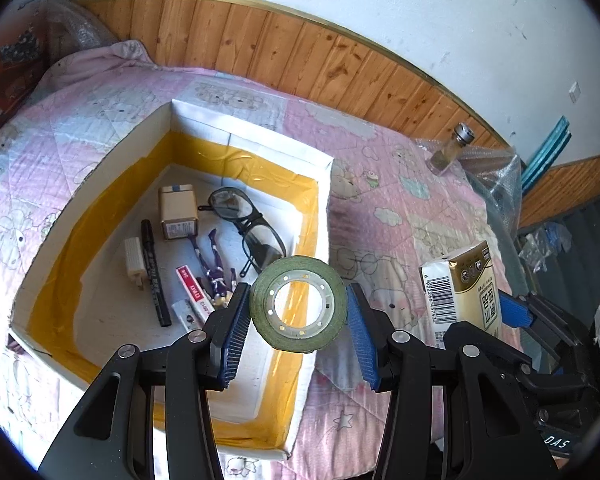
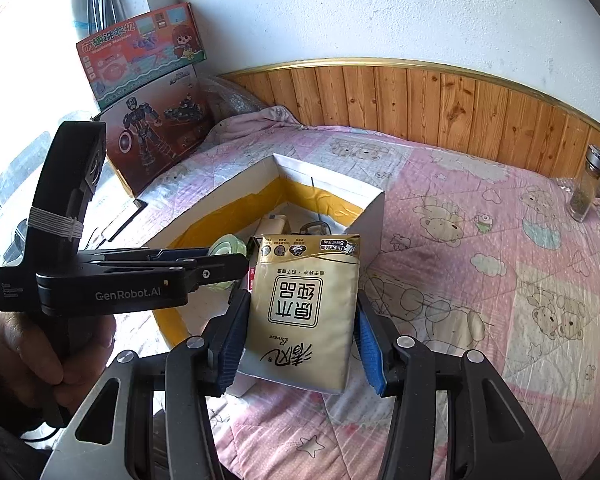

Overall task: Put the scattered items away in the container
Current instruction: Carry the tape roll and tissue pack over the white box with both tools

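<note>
My left gripper is shut on a green tape roll, held upright in the air over the near right side of a white box lined with yellow tape. Inside lie a small cardboard carton, glasses, a black marker, a white plug, a toy figure and an eraser. My right gripper is shut on a gold tissue pack, just right of the box. In the right wrist view the left gripper shows side-on with the tape roll.
Everything rests on a pink quilted bed cover against a wood-panelled wall. A glass jar with a metal lid stands at the far right. Toy cartons lean at the back left. Bubble wrap lies by the jar.
</note>
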Demonstrator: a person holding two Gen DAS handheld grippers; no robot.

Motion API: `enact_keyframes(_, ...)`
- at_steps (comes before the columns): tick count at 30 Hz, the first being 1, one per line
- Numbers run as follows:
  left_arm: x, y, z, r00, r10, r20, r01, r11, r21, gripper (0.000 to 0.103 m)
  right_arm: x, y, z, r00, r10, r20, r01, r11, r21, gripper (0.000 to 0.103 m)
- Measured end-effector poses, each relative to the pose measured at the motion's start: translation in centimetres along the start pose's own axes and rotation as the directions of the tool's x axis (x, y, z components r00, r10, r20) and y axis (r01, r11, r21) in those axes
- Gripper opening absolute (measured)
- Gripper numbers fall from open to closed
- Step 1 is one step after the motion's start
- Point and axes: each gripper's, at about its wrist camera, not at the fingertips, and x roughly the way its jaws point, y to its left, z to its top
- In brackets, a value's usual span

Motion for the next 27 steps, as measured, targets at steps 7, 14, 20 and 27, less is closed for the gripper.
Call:
enact_keyframes(7, -0.6, 2.2, 0.1, 1.000, 0.024, 0.008, -0.024, 0.999, -0.021, 0.049, 0.7, 1.3, 0.7, 1.000, 0.024, -0.007, -0.024, 0.999, -0.038, 0.051)
enact_keyframes(14, -0.9, 4.0, 0.2, 0.999, 0.046, 0.009, -0.046, 0.998, -0.047, 0.049, 1.3, 2.4, 1.0, 0.999, 0.043, -0.019, -0.044, 0.997, -0.070, 0.051)
enact_keyframes(20, -1.7, 5.6, 0.8, 0.997, 0.068, 0.024, -0.066, 0.996, -0.065, 0.049, 1.8, 3.4, 1.4, 0.998, 0.062, -0.027, -0.064, 0.993, -0.102, 0.051)
enact_keyframes(27, -2.3, 7.6, 1.5, 0.995, 0.097, 0.031, -0.094, 0.993, -0.073, 0.049, 2.8, 4.6, 1.7, 0.995, 0.085, -0.045, -0.090, 0.986, -0.137, 0.051)
